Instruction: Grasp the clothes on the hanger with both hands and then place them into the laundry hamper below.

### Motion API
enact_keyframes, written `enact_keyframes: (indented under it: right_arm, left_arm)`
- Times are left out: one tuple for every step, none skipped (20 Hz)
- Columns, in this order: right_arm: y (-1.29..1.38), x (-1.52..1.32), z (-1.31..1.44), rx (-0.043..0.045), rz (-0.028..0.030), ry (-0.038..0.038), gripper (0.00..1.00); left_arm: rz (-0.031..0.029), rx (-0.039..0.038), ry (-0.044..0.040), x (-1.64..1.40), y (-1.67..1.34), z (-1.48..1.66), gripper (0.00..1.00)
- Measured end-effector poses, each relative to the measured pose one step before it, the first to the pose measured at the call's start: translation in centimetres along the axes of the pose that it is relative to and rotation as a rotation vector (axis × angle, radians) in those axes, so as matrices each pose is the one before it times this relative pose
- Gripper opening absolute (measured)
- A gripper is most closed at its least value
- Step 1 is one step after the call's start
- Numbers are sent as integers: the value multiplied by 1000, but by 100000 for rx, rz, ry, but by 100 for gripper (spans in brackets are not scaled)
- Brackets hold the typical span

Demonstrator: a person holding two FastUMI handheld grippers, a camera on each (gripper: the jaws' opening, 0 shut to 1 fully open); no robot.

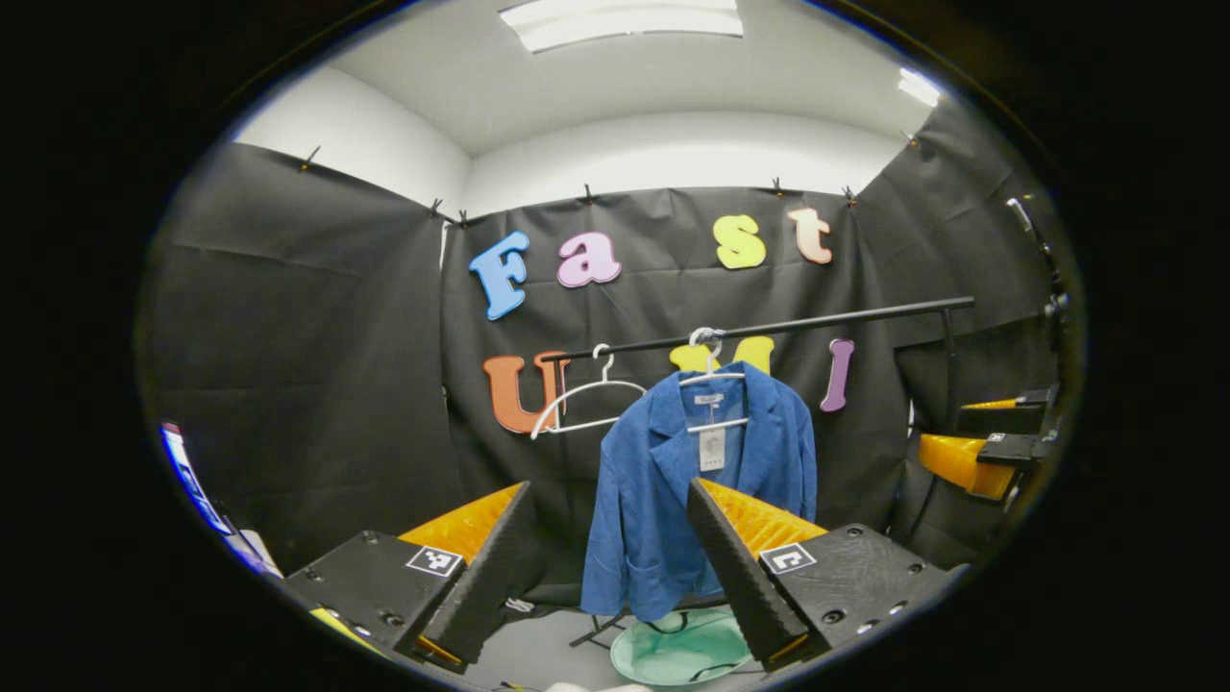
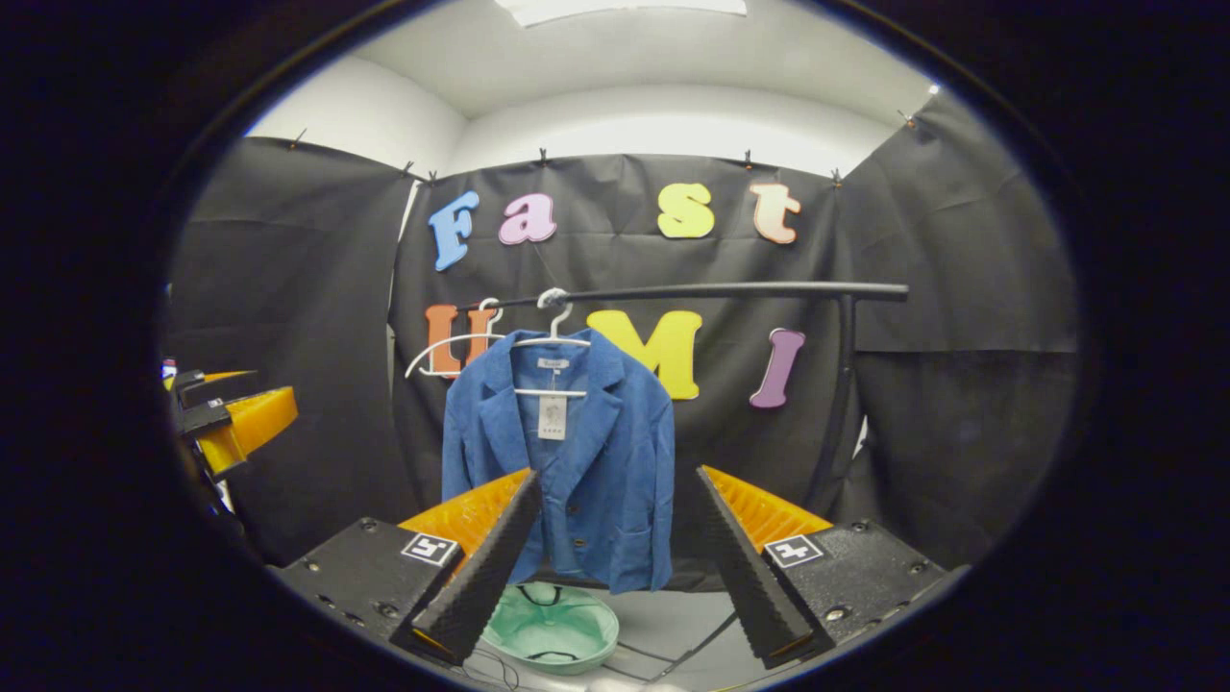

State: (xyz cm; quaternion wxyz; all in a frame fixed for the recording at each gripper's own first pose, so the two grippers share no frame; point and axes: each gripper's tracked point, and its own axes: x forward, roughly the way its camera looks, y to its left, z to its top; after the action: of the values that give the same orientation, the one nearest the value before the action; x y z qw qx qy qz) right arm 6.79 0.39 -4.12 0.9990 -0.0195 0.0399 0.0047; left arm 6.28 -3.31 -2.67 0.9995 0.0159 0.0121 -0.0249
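Jacket (image 2: 567, 461) hangs untouched; left tongs (image 1: 607, 557), right tongs (image 2: 615, 548) wide open, empty.

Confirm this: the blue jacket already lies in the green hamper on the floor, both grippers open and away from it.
Wrong on one point: the blue jacket hangs on its white hanger on the rail, above the green hamper, as the right gripper view shows. Both grippers are open and away from it.

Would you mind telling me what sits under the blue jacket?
A green hamper sits on the floor below the blue jacket, its rim partly hidden behind a finger. What lies inside it cannot be made out.
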Motion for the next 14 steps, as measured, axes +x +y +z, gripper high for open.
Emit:
enact_keyframes:
  right_arm:
    - [-47, 1458, -79, 579, 1252, 418, 100]
    - [-120, 1370, -34, 434, 1082, 131, 100]
    - [-204, 1404, 107, -3, 763, -752, 100]
    - [-297, 1477, -27, -468, 394, -590, 100]
    - [-280, 1660, -161, -633, 580, 302, 100]
    - [-172, 1681, -437, -64, 725, 545, 100]
    - [-178, 1623, -239, 302, 654, 473, 100]
    - [-268, 1608, -210, 121, 441, 274, 100]
    - [-228, 1695, -176, -184, 180, 357, 100]
    - [-229, 1749, -378, -219, 193, 610, 100]
    - [-28, 1790, -105, 63, 472, -199, 100]
    - [-67, 1799, -125, 55, 313, 168, 100]
    - [27, 1790, -66, 16, 268, 36, 100]
    - [54, 1609, -32, 146, 690, -185, 100]
  left_arm:
    - [418, -729, 734, 1009, -371, -269, 100]
    - [300, -1129, 490, 1200, -426, -269, 100]
    - [371, -802, -931, 1063, -348, 95, 99]
    - [858, -400, -1164, 1174, -155, 24, 97]
    - [568, 361, -567, 1194, -280, -130, 97]
    - [684, 725, 123, 1256, -187, -462, 100]
    - [424, 623, 58, 1217, -348, -340, 100]
    - [623, 274, -38, 1319, -306, -256, 100]
    - [360, 23, -186, 1420, -434, -371, 100]
    - [-25, -79, -95, 1384, -550, -379, 100]
    - [-4, -39, -370, 1475, -516, -371, 100]
    - [-361, -234, 393, 1624, -577, -641, 100]
    - [-691, -303, 173, 1535, -694, -526, 100]
    - [-652, -449, 734, 1475, -654, -643, 98]
